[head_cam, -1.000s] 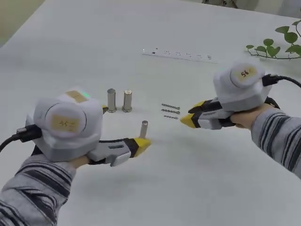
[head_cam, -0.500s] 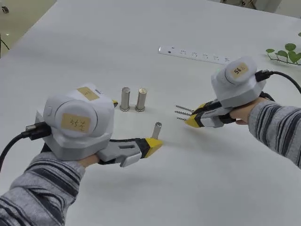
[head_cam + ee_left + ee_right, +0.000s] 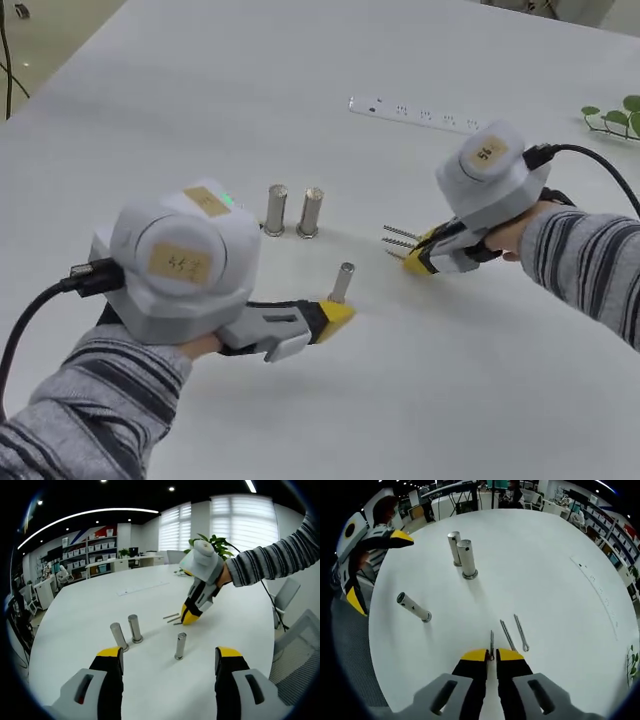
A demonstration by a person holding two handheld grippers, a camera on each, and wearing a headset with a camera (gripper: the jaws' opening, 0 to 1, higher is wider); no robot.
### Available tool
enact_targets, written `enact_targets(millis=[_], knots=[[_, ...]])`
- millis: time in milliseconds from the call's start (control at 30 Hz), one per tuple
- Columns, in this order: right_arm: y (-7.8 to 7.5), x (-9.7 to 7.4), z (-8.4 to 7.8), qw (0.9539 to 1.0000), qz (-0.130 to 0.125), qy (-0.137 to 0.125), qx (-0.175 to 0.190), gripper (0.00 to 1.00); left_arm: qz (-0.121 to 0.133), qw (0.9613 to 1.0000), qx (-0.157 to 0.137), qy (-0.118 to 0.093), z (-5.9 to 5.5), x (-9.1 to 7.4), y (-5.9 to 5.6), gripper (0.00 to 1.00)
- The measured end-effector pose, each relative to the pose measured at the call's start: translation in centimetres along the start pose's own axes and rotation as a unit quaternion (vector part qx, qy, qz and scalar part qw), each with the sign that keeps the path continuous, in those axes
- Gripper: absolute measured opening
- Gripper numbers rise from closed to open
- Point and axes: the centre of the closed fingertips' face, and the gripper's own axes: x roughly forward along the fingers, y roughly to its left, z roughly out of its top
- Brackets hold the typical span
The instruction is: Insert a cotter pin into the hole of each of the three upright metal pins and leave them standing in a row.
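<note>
A: Where's the cotter pin lying?
B: Flat on the desk, long axis pointing straight out from the right tongs. Those tongs are clenching its near end, by the look of it. The other two cotter pins are lying just beside it, roughly parallel.
A: Target?
B: The lone metal pin, standing upright to the left of the right tongs, apart from the pair of metal pins behind it. The left tongs are hanging released, jaws wide, with that pin standing just ahead between them.
A: So the left is nearer.
B: Yes. I'm guessing the left will be steadying it while the right is carrying the cotter pin across. Can't tell which way the hole is facing.
</note>
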Motion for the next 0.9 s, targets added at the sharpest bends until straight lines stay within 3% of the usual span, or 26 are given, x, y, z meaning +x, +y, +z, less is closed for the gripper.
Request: enact_targets(millis=[100, 433, 767, 900], knots=[[-0.2, 0.1, 0.0, 0.9994, -0.007, 0.002, -0.033, 0.0, -0.001, 1.0, 0.0, 0.005, -0.2, 0.0, 0.0, 0.7], [0.0, -0.3, -0.4, 0.9962, -0.014, 0.002, -0.086, 0.0, -0.014, 0.9999, 0.002, 0.008, -0.3, 0.2, -0.7, 0.66], [1.3, -3.0, -0.6, 0.9914, -0.039, -0.032, -0.121, 0.0, -0.038, 0.9992, 0.006, 0.01, -0.3, 0.4, -1.9, 0.6], [2.2, -4.1, -0.4, 0.9885, -0.049, -0.057, -0.131, 0.0, -0.053, 0.9985, 0.006, 0.01, -0.2, 0.5, -2.6, 0.57]])
